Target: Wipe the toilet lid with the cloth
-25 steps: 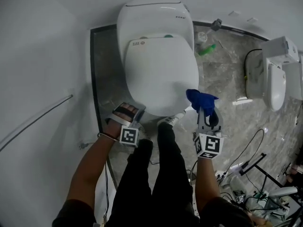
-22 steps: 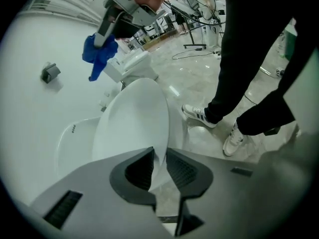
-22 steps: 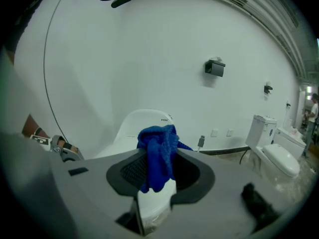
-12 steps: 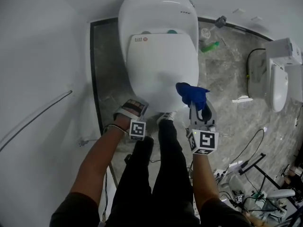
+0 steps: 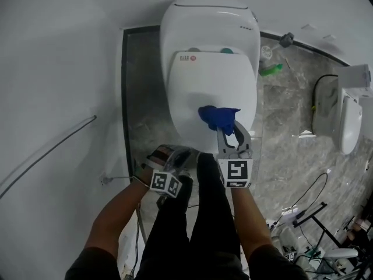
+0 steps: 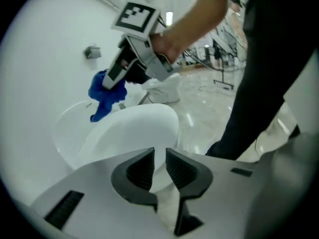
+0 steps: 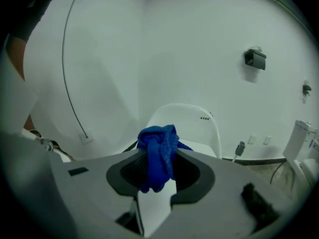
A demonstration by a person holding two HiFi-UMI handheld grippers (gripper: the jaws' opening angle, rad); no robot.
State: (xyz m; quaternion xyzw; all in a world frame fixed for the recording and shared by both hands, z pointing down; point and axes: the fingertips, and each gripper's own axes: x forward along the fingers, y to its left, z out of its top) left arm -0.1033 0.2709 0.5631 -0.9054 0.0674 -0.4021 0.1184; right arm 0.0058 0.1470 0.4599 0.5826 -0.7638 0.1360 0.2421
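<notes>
The white toilet's closed lid (image 5: pixel 213 89) fills the upper middle of the head view. A bunched blue cloth (image 5: pixel 218 116) lies against the lid's front part, and my right gripper (image 5: pixel 226 128) is shut on it. In the right gripper view the cloth (image 7: pixel 158 156) hangs between the jaws, with the toilet (image 7: pixel 185 121) beyond. My left gripper (image 5: pixel 179 153) hovers at the lid's front left edge. Its jaws have just been opening; they stand a narrow gap apart with nothing between them (image 6: pixel 159 166). The left gripper view also shows the cloth (image 6: pixel 102 96) over the lid (image 6: pixel 132 133).
The person's dark-trousered legs (image 5: pixel 198 214) stand right in front of the bowl. A green bottle (image 5: pixel 271 70) lies on the marble floor to the right. A second white toilet (image 5: pixel 344 118) and cables (image 5: pixel 303 214) sit farther right. The white wall (image 5: pixel 58 69) is on the left.
The right gripper has carried the cloth left and forward, from beside the lid's front right edge onto the lid. The left gripper has shifted slightly right and rolled.
</notes>
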